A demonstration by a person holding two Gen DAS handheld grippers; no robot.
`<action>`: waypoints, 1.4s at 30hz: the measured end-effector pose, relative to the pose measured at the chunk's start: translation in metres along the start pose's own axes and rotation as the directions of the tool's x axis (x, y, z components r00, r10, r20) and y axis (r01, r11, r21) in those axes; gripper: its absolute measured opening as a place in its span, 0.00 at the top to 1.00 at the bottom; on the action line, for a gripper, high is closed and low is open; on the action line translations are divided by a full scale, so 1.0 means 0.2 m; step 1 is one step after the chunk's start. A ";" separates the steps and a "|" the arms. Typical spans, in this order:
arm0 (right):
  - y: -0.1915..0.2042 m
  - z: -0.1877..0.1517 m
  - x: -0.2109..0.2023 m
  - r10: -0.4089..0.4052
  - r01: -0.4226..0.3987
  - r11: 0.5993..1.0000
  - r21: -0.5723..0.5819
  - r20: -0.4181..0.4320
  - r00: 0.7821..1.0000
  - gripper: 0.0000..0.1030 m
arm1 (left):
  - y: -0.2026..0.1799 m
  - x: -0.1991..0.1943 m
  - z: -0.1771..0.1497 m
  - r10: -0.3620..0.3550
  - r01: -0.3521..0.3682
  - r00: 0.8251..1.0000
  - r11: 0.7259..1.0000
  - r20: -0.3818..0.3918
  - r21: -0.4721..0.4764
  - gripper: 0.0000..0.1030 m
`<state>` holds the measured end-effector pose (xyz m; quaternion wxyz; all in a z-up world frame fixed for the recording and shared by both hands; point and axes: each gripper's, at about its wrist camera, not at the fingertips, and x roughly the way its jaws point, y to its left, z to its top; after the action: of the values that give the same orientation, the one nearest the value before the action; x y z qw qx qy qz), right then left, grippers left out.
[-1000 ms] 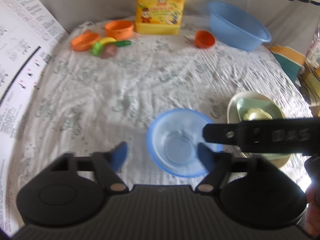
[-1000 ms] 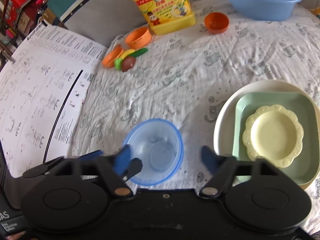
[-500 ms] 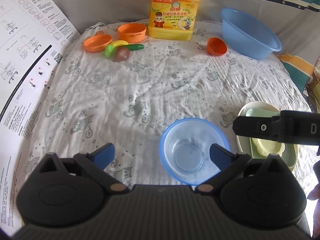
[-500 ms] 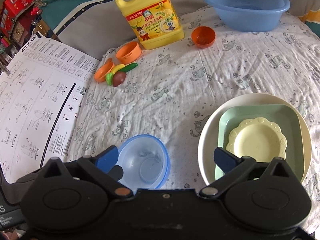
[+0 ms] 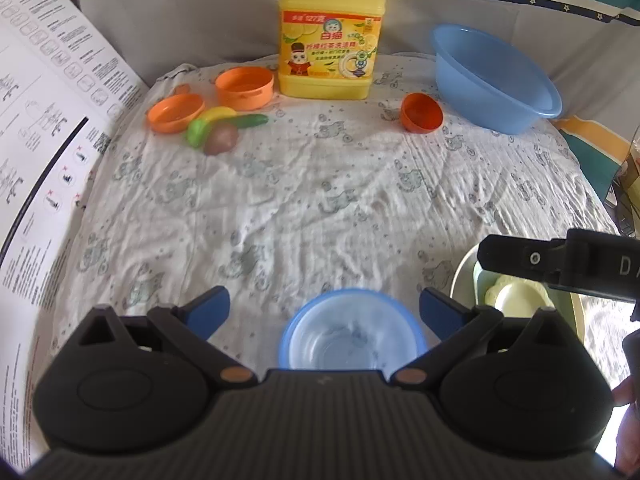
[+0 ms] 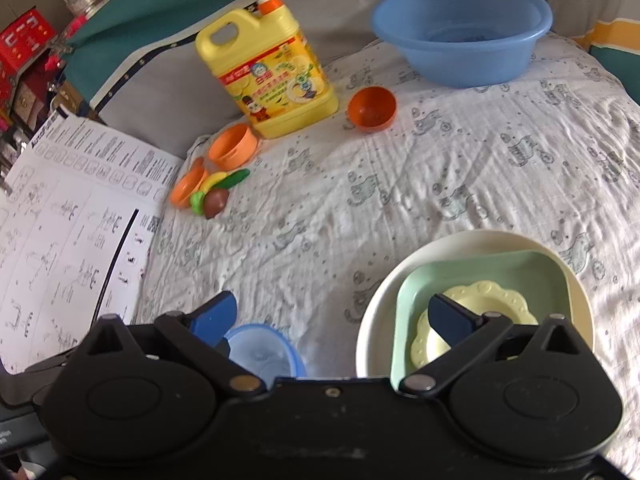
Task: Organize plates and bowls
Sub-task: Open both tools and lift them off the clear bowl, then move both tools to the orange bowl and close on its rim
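I have just spread my left gripper [image 5: 324, 312] and right gripper [image 6: 330, 316] wide, leaving the clear blue bowl [image 5: 352, 334] standing free beside the plate stack [image 6: 472, 280].

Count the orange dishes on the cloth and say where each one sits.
3. A shallow orange dish lies by the toy vegetables, a deeper orange cup stands beside the yellow jug, and a small orange bowl sits before the blue basin. None looks hidden.

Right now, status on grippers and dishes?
Left gripper and right gripper open, empty. Small blue bowl sits alone beside stacked plates. Nothing in the way.
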<state>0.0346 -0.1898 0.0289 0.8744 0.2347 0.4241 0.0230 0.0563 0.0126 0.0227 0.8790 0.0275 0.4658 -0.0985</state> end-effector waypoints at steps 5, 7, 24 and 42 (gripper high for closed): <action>-0.10 0.09 0.01 -0.005 0.005 0.999 0.034 0.021 1.000 0.00 | -0.09 0.05 0.10 0.017 -0.017 1.000 0.999 0.000 0.029 0.00; -0.15 0.14 0.01 -0.012 0.010 0.999 0.051 0.034 0.999 0.00 | -0.13 0.08 0.16 0.034 -0.034 0.999 0.998 0.010 0.043 0.00; -0.46 0.70 0.26 -0.030 0.013 0.982 0.186 0.087 0.996 0.00 | -0.46 0.57 0.74 0.061 -0.061 0.998 0.998 -0.018 0.025 0.03; -0.48 0.95 0.85 0.057 -0.063 0.973 0.223 0.030 0.998 0.56 | -0.52 1.09 0.99 -0.011 0.009 0.995 1.000 -0.095 -0.026 0.55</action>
<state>0.2710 -0.3088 -0.0367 0.8461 0.3444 0.4067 -0.0011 0.3150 -0.1497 -0.0404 0.8556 0.0184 0.5085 -0.0955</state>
